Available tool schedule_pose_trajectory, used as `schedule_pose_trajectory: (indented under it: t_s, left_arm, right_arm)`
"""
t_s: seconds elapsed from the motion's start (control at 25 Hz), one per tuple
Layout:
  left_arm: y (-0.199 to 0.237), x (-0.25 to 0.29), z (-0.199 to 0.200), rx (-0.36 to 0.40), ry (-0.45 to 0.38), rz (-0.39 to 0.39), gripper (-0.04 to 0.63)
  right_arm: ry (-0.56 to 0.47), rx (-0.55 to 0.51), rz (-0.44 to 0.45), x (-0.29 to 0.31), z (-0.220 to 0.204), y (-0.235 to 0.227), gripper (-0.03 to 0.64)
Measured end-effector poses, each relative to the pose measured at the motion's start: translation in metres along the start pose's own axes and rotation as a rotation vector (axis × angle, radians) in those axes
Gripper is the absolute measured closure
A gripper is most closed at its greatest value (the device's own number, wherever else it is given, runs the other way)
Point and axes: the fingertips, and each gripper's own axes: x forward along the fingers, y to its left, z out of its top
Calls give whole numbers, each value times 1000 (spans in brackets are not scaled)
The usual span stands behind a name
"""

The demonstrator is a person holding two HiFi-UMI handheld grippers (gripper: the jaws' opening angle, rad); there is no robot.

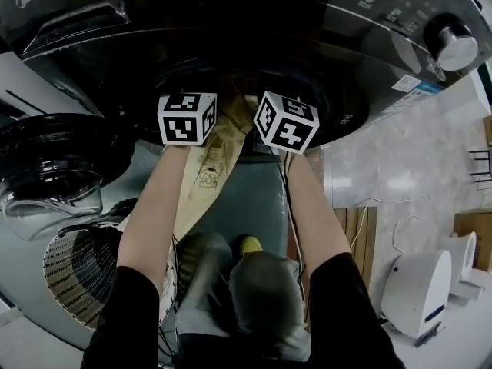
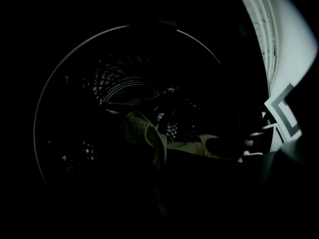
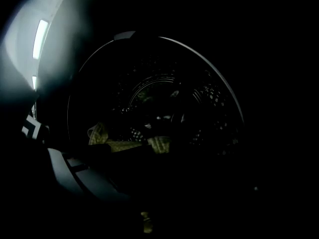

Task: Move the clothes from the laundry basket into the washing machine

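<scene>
Both grippers reach into the dark drum mouth point(image 1: 231, 91) of the front-loading washing machine point(image 1: 369, 21); only the left marker cube point(image 1: 187, 118) and the right marker cube point(image 1: 286, 121) show, the jaws are hidden inside. A beige garment point(image 1: 207, 175) trails from between the cubes down along the left forearm. In the left gripper view a fold of this garment point(image 2: 149, 138) rises straight from the left jaws in front of the perforated drum point(image 2: 124, 83), held. The right gripper view shows cloth point(image 3: 124, 144) lying across the drum's lower edge; its own jaws are lost in darkness.
The machine's glass door point(image 1: 54, 160) stands swung open at the left. A slatted laundry basket point(image 1: 84, 271) sits low left beside the person's knees. A control knob point(image 1: 455, 43) is at top right, and a white appliance point(image 1: 419, 290) with cables stands on the floor at right.
</scene>
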Motion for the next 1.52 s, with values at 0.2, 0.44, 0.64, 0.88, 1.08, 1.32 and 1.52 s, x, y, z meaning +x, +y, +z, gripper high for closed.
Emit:
schedule_pose_trajectory:
  t_s: [0.2, 0.44, 0.64, 0.88, 1.08, 1.32, 1.52]
  left_arm:
    - [12, 20, -11, -12, 80, 12, 531]
    - [7, 17, -20, 17, 137, -11, 383]
    - [-7, 8, -22, 103, 158, -47, 333]
    - [-16, -9, -11, 105, 123, -62, 324]
    - [-19, -24, -14, 110, 121, -60, 324]
    - [-19, -40, -18, 104, 125, -47, 354]
    - [-19, -46, -18, 89, 121, -34, 451]
  right_arm:
    - [30, -38, 54, 13, 0, 8, 415]
    - [66, -2, 68, 9, -13, 9, 360]
    - [81, -3, 87, -3, -20, 18, 341]
    - [74, 1, 90, -22, -23, 21, 337]
    - [73, 19, 83, -38, -26, 19, 346]
    - [52, 31, 77, -54, -24, 17, 384]
    - [38, 39, 86, -60, -25, 22, 461]
